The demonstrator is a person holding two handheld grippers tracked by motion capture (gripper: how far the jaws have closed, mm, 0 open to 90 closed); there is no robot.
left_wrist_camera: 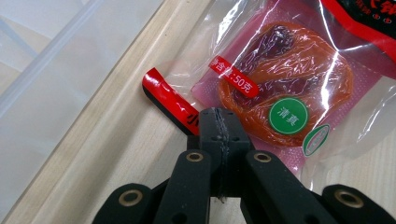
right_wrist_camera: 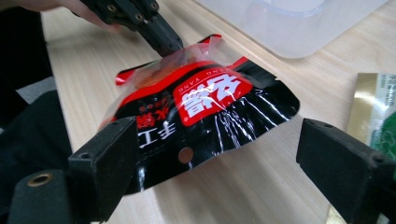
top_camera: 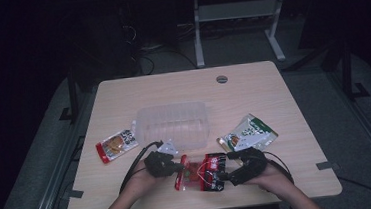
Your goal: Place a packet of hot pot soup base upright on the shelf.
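Observation:
A red-and-black snack packet with a clear window lies near the table's front edge, between my two grippers. My left gripper is shut on the packet's clear-and-red edge, and the orange food shows through the window. That end is raised off the wood, seen in the right gripper view where the left gripper pinches it. My right gripper is open, its jaws standing either side of the packet's black end without touching it.
A clear plastic container stands just behind the grippers at mid-table. An orange snack packet lies to its left and a green-and-white packet to its right, close to my right gripper.

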